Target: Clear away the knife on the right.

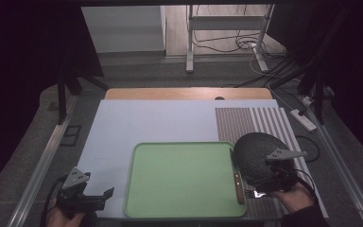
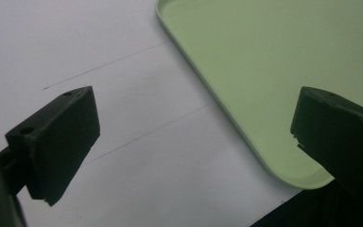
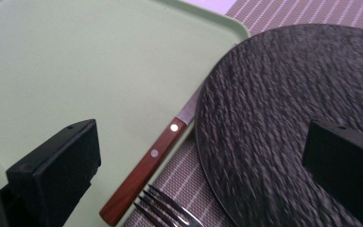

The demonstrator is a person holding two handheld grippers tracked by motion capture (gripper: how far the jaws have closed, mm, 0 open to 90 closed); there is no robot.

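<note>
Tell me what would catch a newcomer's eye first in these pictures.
The pale green tray lies bare in the middle of the table's near edge. Next comes the dark textured plate just right of it on the striped placemat, with a wooden-handled knife along the tray's right rim and a fork beside it. The right gripper hovers open over the plate, and the left gripper waits open at the tray's left.

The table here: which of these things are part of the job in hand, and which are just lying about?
Part of the job:
- black plate, by the open right gripper
- knife with wooden handle, along the right edge of the green tray
- fork
- striped placemat

Just lying about:
- cables on the floor
- power strip
- metal stand
</note>
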